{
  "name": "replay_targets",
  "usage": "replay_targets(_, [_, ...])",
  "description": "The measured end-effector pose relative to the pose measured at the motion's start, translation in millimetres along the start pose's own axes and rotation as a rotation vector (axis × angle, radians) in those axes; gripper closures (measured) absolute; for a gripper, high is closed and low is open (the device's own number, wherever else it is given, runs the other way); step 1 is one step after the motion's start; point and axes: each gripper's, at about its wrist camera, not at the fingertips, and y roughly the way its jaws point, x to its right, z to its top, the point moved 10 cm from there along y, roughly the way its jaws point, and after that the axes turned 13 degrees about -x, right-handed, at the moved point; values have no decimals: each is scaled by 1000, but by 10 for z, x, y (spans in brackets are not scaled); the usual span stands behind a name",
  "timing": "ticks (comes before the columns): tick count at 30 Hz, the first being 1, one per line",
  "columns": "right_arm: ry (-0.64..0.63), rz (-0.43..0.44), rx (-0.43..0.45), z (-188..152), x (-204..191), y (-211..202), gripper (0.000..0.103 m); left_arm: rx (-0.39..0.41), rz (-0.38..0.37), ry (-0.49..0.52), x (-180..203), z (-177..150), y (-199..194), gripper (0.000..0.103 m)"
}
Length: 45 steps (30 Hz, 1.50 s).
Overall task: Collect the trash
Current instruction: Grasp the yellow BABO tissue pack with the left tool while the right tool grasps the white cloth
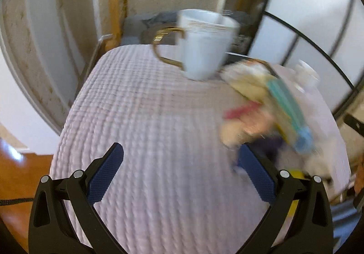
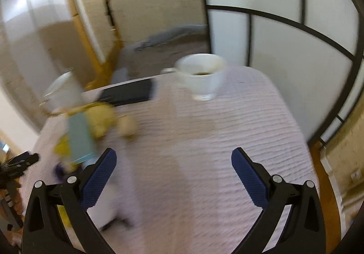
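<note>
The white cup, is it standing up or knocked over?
Standing up. The white cup rests on its base, mouth upward, on the table cloth.

A table under a pale lilac ribbed cloth (image 1: 145, 117) carries a white mug (image 1: 204, 42), a blurred heap of what may be wrappers (image 1: 257, 104), and a dark flat thing (image 2: 129, 92) behind it.
</note>
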Motion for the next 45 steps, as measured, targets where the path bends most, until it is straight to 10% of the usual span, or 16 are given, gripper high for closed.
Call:
replay_targets(18, [-16,55,-166,-562,-666,543,13,-27,-34,174,906,-571,43,1])
replay_targets(33, [-20,54,-167,-638,-691,518,13,145,320,-49,-61,-733,-407,1])
replay_targets(45, [-53,68,-198,-734,-789,587,18,91,145,224,950,-865,-212,1])
